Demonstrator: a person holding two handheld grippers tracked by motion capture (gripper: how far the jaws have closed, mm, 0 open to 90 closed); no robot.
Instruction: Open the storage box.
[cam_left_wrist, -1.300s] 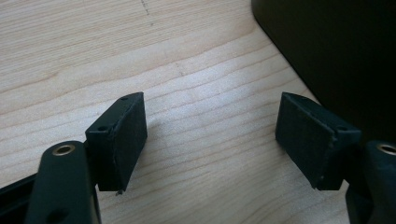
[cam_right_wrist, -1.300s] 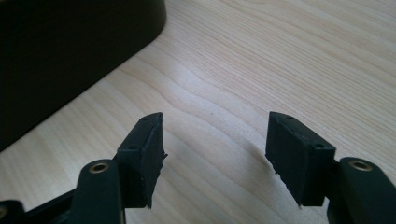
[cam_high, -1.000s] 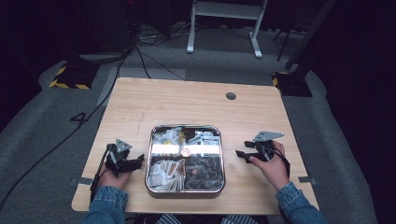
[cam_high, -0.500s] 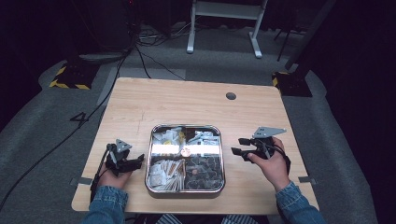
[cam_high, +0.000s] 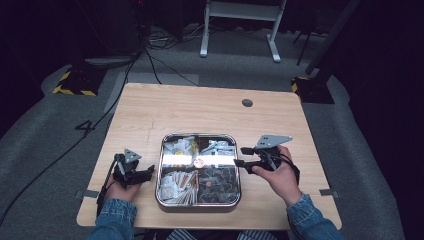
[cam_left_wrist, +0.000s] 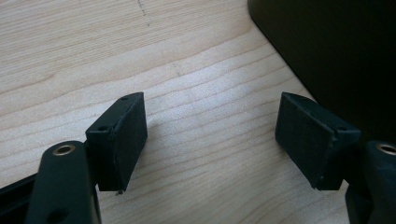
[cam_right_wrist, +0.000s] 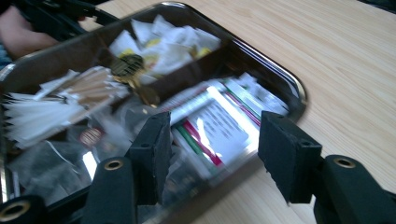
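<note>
Jaws parted and empty, your right gripper (cam_high: 241, 156) hangs at the metal tray's (cam_high: 199, 204) right rim, over its white sachets (cam_right_wrist: 219, 122), ready to pick, while your left gripper (cam_high: 146, 173) rests open on the table (cam_high: 200, 107).

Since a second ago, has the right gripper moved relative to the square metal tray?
Yes. The right gripper has shifted left, toward the square metal tray, its fingers now over the tray's right rim.

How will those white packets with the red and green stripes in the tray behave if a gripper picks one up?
The striped packets look flat and thin, so probably light and floppy. Their surface shines under the light, so it may be slippery between the pads. They lie overlapping in the tray, so a neighbour may well slide or lift along.
</note>
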